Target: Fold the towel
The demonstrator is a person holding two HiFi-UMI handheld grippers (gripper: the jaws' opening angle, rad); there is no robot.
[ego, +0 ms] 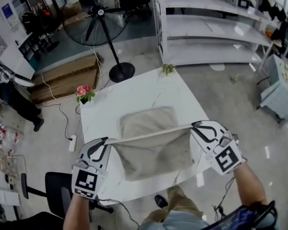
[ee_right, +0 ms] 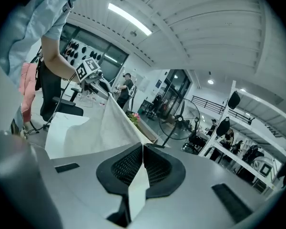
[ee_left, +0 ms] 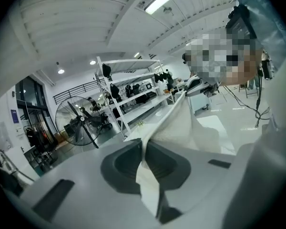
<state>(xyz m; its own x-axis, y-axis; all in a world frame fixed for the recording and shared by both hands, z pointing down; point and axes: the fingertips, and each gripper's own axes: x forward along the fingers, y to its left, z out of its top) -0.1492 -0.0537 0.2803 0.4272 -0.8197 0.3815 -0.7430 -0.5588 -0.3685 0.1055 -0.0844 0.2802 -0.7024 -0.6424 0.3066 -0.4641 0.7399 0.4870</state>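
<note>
beige woven towel point(ego: 153, 150) lies on the near half of the white marble-look table point(ego: 134, 92), with one edge held up and drawn taut in a straight line between the two grippers. the left gripper point(ego: 104, 141) has its jaws clamped on one corner of that edge, and the right gripper point(ego: 195, 125) pinches the other corner the same way. farther back, a small pot of pink flowers point(ego: 85, 93) sits at the table's left edge — beyond it stand a black pedestal fan point(ego: 100, 14) and white shelving point(ego: 211, 30).
</note>
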